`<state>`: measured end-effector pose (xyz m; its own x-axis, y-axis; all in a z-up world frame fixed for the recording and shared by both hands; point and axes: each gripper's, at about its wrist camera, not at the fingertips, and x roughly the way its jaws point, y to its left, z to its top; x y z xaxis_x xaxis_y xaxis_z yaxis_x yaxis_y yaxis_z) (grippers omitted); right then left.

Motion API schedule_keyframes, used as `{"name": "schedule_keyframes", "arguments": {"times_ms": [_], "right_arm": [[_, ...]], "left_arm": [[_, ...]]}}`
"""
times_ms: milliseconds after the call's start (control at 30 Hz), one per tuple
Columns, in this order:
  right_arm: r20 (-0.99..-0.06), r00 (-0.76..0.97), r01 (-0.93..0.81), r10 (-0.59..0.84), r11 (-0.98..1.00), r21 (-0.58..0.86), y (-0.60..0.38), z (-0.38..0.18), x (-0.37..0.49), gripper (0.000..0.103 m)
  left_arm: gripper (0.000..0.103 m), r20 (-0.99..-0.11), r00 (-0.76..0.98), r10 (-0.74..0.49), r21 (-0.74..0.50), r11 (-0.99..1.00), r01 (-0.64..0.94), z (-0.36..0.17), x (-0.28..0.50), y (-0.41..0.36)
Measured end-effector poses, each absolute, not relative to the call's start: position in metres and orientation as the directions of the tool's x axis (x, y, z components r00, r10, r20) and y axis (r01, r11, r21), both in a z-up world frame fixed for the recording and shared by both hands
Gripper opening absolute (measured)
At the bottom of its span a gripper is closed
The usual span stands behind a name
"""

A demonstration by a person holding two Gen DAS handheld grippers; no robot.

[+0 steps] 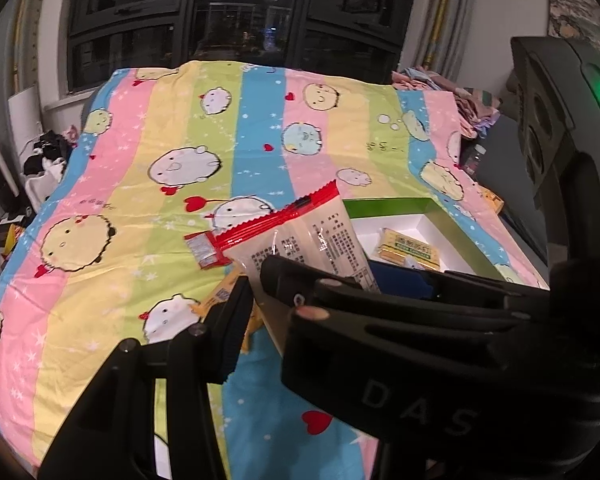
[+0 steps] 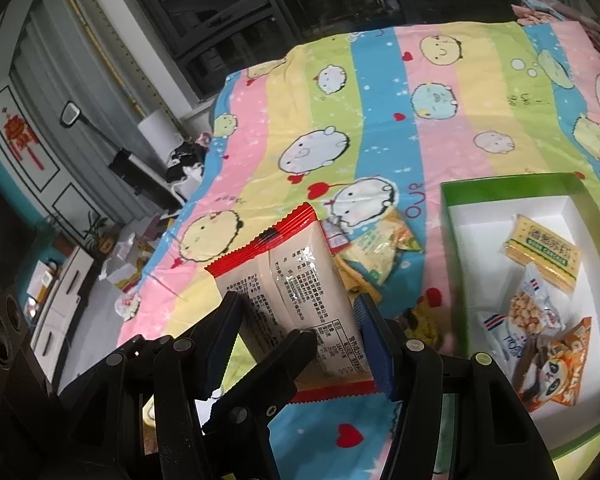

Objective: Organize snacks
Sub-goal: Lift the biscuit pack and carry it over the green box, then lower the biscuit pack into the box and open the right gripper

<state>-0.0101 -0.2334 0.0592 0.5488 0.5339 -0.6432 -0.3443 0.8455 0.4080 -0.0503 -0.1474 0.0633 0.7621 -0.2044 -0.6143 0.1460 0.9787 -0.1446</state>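
A: What carries it all?
B: A bed under a striped pastel cartoon-animal quilt point(image 2: 380, 92).
A: And lying on it?
B: A green-rimmed, white-lined cardboard box point(image 2: 456, 216), a yellow-green crinkled snack packet point(image 2: 380, 252), and a small red sachet point(image 1: 200, 249) beside it.

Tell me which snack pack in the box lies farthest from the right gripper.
The yellow cracker pack, at the box's far end, beyond the popcorn and panda bags.
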Motion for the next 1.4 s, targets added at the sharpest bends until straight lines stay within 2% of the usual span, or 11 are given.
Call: {"name": "schedule_keyframes", "arguments": {"times_ms": [400,967,1400], "right_arm": [[-0.638,0.604,-0.272,0.477,0.877,0.397,-0.263,0.06,-0.002,0.06],[-0.644,0.669,-0.059,0.371,0.89,0.451,-0.346,0.049,0.019,0.06],[-0.688,0.637,0.06,0.348,0.867,0.494,-0.389,0.019,0.042,0.06]], "left_arm": [[0.043,-0.611,0.744,-0.27,-0.128,0.961,0.243,0.065,-0.03,-0.174],[0.043,-0.615,0.675,-0.407,-0.138,0.899,0.416,0.058,0.009,-0.248],[0.041,-0.682,0.59,-0.432,-0.157,0.875,0.459,0.032,0.041,-0.285]]}}
